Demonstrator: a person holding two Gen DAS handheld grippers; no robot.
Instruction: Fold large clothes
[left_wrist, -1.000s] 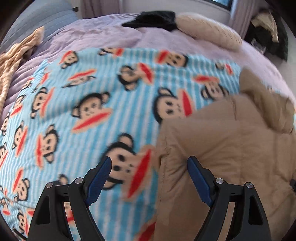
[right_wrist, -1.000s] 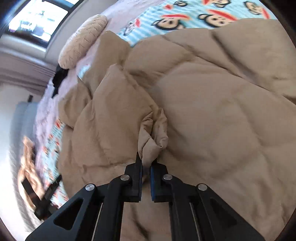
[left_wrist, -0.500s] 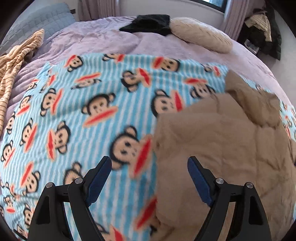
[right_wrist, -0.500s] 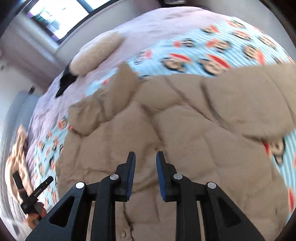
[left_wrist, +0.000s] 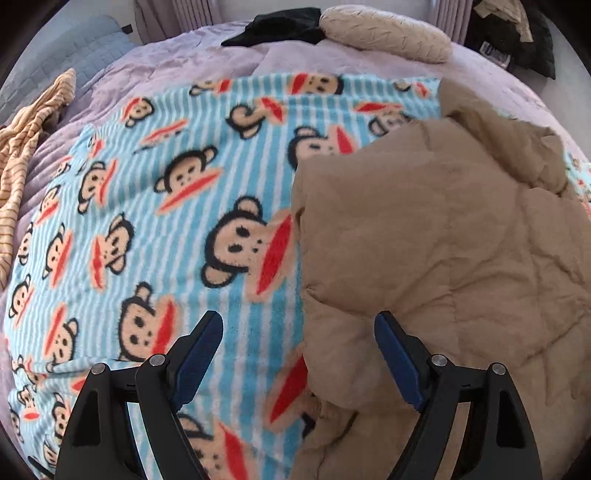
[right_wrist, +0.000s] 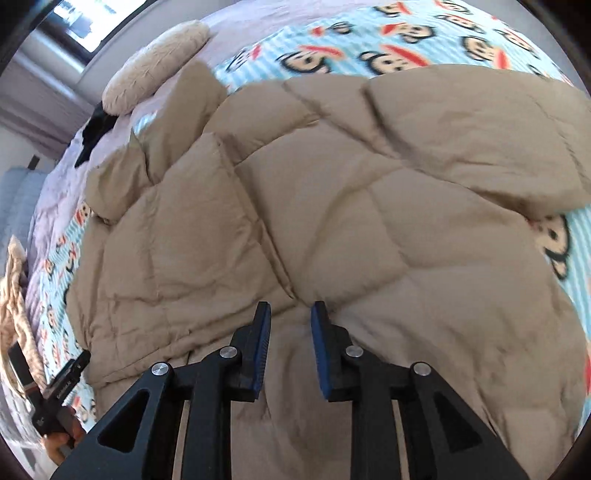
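Note:
A tan quilted puffer jacket (right_wrist: 332, 192) lies spread on a blue striped monkey-print blanket (left_wrist: 166, 192) on the bed. My right gripper (right_wrist: 291, 306) hovers over the middle of the jacket, its jaws a narrow gap apart with nothing between the pads. My left gripper (left_wrist: 298, 319) stands wide open above the jacket's (left_wrist: 443, 240) left edge, one finger over the blanket and the other over the tan fabric, gripping nothing. A folded sleeve or collar part bunches at the jacket's far end near the pillow.
A cream knitted pillow (left_wrist: 384, 33) and a black garment (left_wrist: 280, 26) lie at the head of the lilac bedspread (left_wrist: 177, 55). A tan striped cloth (left_wrist: 26, 140) lies at the left edge. Dark bags (left_wrist: 517, 40) stand beyond the bed's right corner.
The right gripper has let go of the pinched jacket fold, its jaws have parted slightly and it has drawn back; the fold now lies flat. The left gripper has drifted along the jacket's edge, still open.

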